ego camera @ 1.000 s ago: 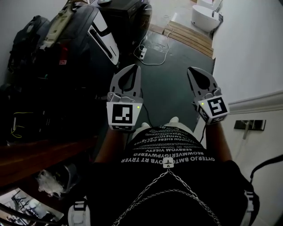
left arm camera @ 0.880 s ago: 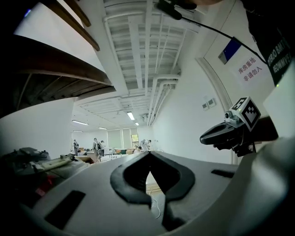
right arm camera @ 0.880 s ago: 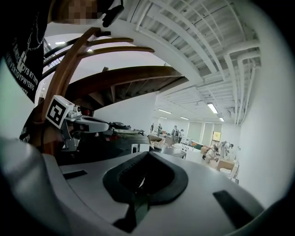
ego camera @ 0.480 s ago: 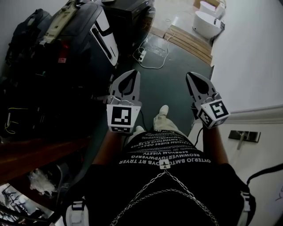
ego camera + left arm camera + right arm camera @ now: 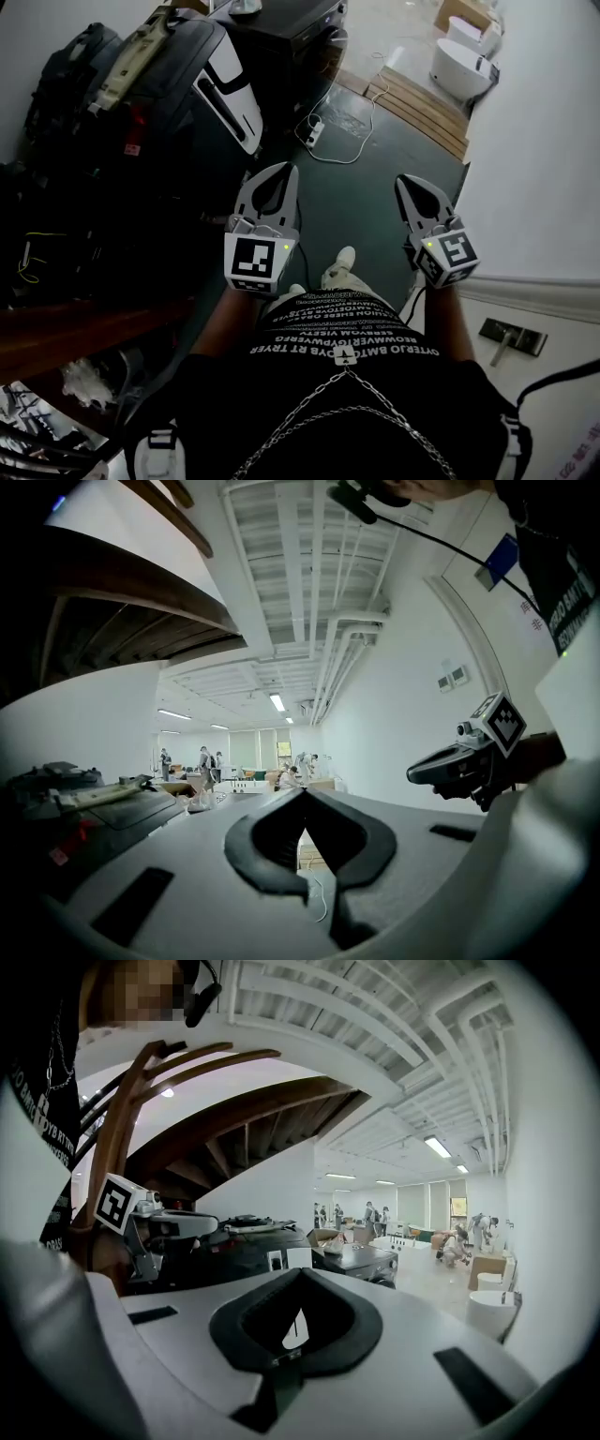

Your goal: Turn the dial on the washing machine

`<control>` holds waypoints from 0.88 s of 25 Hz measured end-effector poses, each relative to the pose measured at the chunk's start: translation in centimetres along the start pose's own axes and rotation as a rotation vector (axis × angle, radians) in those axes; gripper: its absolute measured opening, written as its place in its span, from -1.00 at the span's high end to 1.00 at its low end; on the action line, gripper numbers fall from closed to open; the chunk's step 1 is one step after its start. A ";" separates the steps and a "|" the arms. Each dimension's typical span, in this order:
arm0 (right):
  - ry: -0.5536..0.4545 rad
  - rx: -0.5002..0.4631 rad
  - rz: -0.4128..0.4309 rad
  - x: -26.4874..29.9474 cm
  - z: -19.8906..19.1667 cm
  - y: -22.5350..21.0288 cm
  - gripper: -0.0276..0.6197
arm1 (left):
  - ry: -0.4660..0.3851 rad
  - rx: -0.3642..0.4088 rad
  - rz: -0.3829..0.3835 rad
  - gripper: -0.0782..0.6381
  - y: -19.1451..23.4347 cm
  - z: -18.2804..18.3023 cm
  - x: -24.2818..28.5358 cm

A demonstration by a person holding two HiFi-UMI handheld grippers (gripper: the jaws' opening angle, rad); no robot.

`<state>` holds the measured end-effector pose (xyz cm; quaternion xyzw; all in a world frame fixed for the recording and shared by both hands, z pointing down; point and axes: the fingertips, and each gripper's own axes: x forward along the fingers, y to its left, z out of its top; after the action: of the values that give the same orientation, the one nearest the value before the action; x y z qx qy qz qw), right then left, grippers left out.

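Observation:
A dark washing machine [image 5: 298, 26] stands far ahead at the top of the head view, and it shows small in the right gripper view [image 5: 364, 1258]; I cannot make out its dial. My left gripper [image 5: 285, 171] is held level in front of my body, jaws shut, nothing between them. My right gripper [image 5: 404, 182] hangs beside it, tipped slightly down, also shut and empty. Both are well short of the machine. In each gripper's own view the tips meet, left [image 5: 302, 795] and right [image 5: 300, 1273].
Dark suitcases and bags [image 5: 141, 103] are piled along the left. A power strip with white cable [image 5: 315, 131] lies on the dark floor ahead. A wooden pallet [image 5: 422, 98] and a white tub [image 5: 464, 58] sit at back right. A white wall [image 5: 544, 150] runs along the right.
I have walked forward along the dark floor, so both grippers have advanced toward the machine and sunk slightly. One shoe now shows between them. Both stay shut.

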<state>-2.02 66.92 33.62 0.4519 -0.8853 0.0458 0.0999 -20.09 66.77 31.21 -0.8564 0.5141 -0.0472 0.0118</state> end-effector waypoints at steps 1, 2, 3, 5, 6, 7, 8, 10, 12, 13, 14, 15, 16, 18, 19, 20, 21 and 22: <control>0.004 -0.002 0.002 0.5 -0.1 -0.9 0.92 | -0.004 0.004 0.005 0.76 0.1 0.3 1.1; 0.012 -0.006 0.004 1.0 -0.1 -1.9 0.92 | -0.008 0.010 0.009 0.76 0.2 0.5 2.2; 0.020 -0.010 0.006 1.4 -0.2 -2.8 0.92 | -0.011 0.012 0.013 0.76 0.3 0.7 3.3; 0.024 -0.009 0.019 2.4 0.0 -4.3 0.92 | -0.018 0.011 0.014 0.76 0.3 1.2 5.4; 0.023 -0.007 0.030 2.8 0.3 -4.9 0.92 | -0.021 0.010 0.013 0.76 0.2 1.5 6.4; 0.021 -0.004 0.042 3.4 0.7 -5.5 0.92 | -0.023 0.010 0.012 0.76 0.1 1.7 7.5; 0.019 -0.004 0.057 3.9 0.9 -6.0 0.92 | -0.024 0.011 0.014 0.76 0.1 1.9 8.5; 0.008 -0.013 0.084 4.8 1.0 -7.3 0.92 | -0.022 0.013 0.021 0.76 0.0 2.2 10.5; 0.002 -0.026 0.091 5.1 0.8 -9.0 0.92 | -0.021 0.013 0.027 0.76 -0.4 2.5 12.2; 0.000 -0.030 0.093 5.2 0.8 -9.9 0.92 | -0.022 0.013 0.028 0.76 -0.7 2.7 13.0; -0.004 -0.030 0.095 5.2 0.9 -10.8 0.92 | -0.023 0.016 0.029 0.76 -1.0 3.0 13.8; -0.004 -0.030 0.096 5.3 1.0 -11.9 0.92 | -0.025 0.021 0.032 0.76 -1.3 3.2 14.7; 0.001 -0.032 0.092 5.3 0.9 -13.1 0.92 | -0.026 0.026 0.038 0.76 -1.5 3.5 15.5; 0.009 -0.033 0.087 5.4 0.7 -15.5 0.92 | -0.027 0.032 0.053 0.76 -1.8 4.0 17.3; 0.009 -0.028 0.091 5.4 0.6 -16.6 0.92 | -0.028 0.036 0.061 0.76 -1.9 4.2 18.2; 0.009 -0.021 0.101 5.4 0.4 -17.5 0.92 | -0.028 0.040 0.069 0.76 -1.9 4.4 19.0; 0.010 -0.013 0.113 5.4 0.2 -18.4 0.92 | -0.029 0.045 0.077 0.76 -2.0 4.6 19.8; 0.015 -0.006 0.123 5.4 -0.1 -19.2 0.92 | -0.028 0.051 0.084 0.76 -2.2 4.8 20.5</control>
<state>10.48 51.37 34.75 0.3962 -0.9106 0.0526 0.1050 -8.13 49.62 27.95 -0.8340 0.5480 -0.0477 0.0431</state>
